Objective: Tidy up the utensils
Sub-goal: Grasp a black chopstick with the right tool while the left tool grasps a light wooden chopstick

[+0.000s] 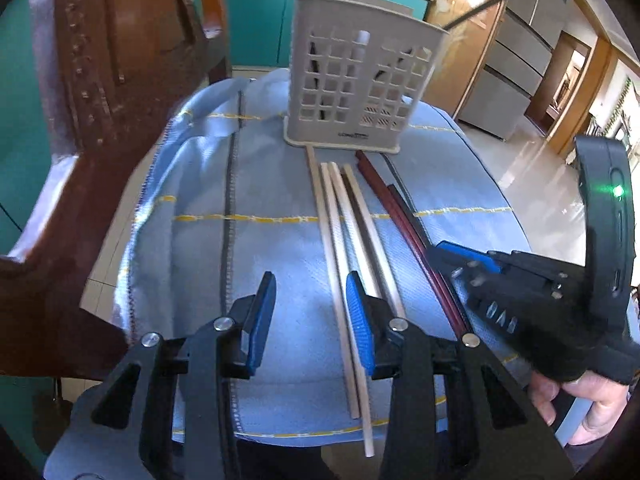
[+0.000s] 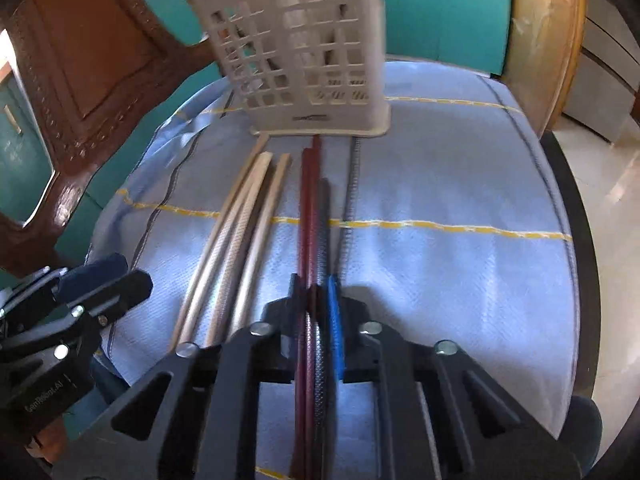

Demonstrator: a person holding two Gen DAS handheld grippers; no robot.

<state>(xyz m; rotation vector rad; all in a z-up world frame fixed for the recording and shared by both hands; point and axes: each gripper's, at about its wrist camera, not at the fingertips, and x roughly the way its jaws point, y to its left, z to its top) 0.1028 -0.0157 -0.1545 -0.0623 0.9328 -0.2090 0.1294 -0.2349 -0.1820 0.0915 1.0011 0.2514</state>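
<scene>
A beige slotted utensil holder [image 1: 356,80] stands at the far side of the blue cloth, with dark chopsticks sticking out of it; it also shows in the right wrist view [image 2: 308,60]. Several pale wooden chopsticks [image 1: 344,248] lie side by side on the cloth, also seen in the right wrist view [image 2: 240,232]. Dark red and black chopsticks [image 2: 314,216] lie to their right. My right gripper [image 2: 316,320] is shut on the dark chopsticks. My left gripper [image 1: 310,320] is open over the cloth, its right finger beside the pale chopsticks.
A blue cloth [image 1: 248,240] with yellow lines covers the round table. A brown wooden chair [image 1: 100,100] stands close at the left. Teal cabinets [image 1: 256,12] and a tiled floor [image 1: 520,160] lie beyond the table's edge.
</scene>
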